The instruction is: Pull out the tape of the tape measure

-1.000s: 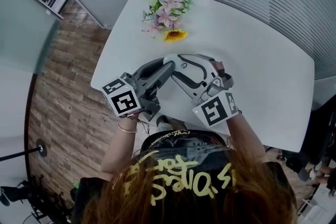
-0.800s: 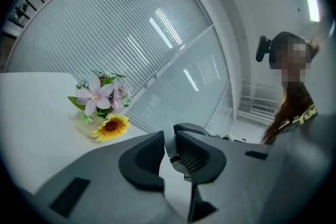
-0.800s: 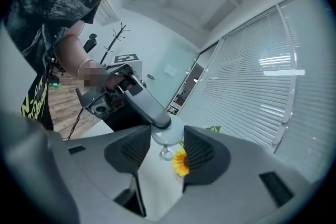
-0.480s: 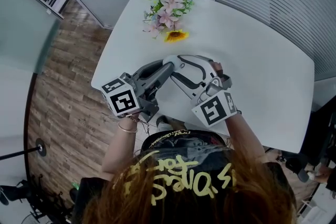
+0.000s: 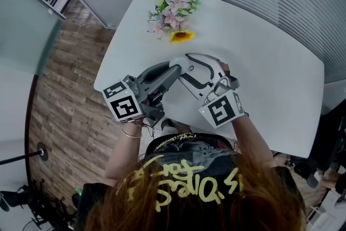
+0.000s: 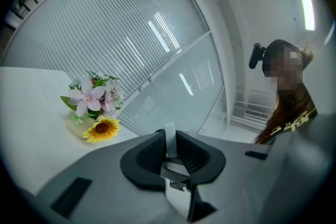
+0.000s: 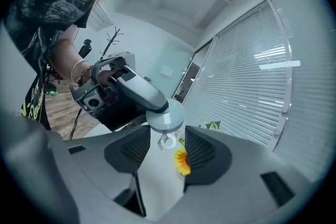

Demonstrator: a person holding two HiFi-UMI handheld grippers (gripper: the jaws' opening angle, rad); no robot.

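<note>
L claw (image 6: 169,150), abt level, just closed in, clamped on tape measure (image 7: 165,117); R claw (image 7: 166,148) tipped slightly down, jaws apart either side of its pull ring (image 7: 167,141).

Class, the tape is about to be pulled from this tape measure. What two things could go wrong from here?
1. The left tongs, whose jaws have just been closing, hold the slim round tape measure in a narrow pinch. A hard pull may twist it loose.
2. The right tongs stand open around the small pull ring. If they close off-centre, they could miss it or catch only its edge.
</note>
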